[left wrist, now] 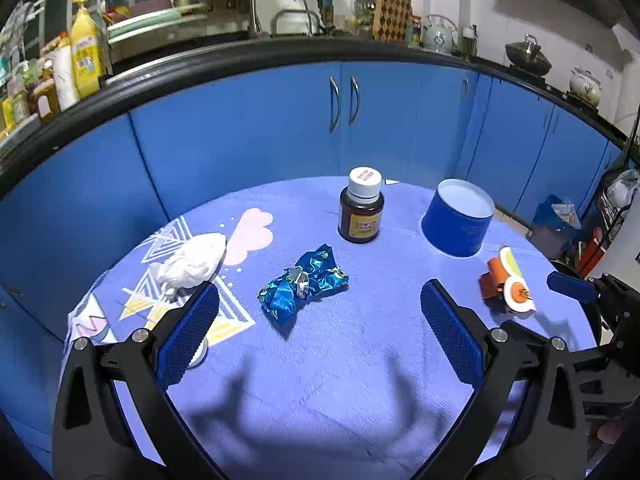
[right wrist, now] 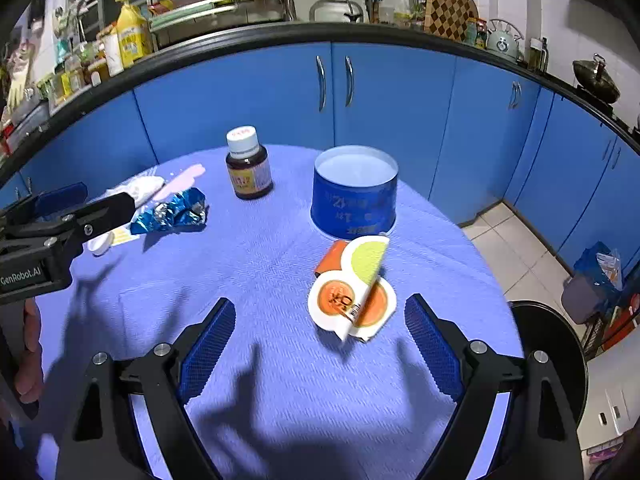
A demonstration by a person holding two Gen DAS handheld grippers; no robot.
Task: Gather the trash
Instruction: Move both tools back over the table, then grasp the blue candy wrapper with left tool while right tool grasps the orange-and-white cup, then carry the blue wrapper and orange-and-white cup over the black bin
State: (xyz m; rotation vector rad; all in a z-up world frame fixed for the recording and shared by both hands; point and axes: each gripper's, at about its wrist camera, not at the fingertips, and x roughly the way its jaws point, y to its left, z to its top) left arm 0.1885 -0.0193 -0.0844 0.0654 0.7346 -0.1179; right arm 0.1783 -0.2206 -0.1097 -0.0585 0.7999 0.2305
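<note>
A crumpled blue foil wrapper [left wrist: 303,285] [right wrist: 172,213] lies on the blue tablecloth [left wrist: 320,360], just ahead of my left gripper [left wrist: 320,308], which stands open and empty above the cloth. A white crumpled tissue [left wrist: 192,264] [right wrist: 140,188] sits by its left finger. An orange and white squashed carton [right wrist: 352,292] [left wrist: 508,284] lies between and just beyond the fingertips of my right gripper [right wrist: 320,316], also open and empty. A blue paper cup [left wrist: 458,220] [right wrist: 354,192] stands upright at the back, beside a brown bottle [left wrist: 361,208] [right wrist: 248,164] with a white cap.
A small white cap [right wrist: 99,245] lies under the left gripper's finger. Blue kitchen cabinets [left wrist: 344,120] and a cluttered black-edged counter [left wrist: 280,44] stand behind the table. To the right, a black round stool [right wrist: 548,344] and tiled floor [right wrist: 508,252].
</note>
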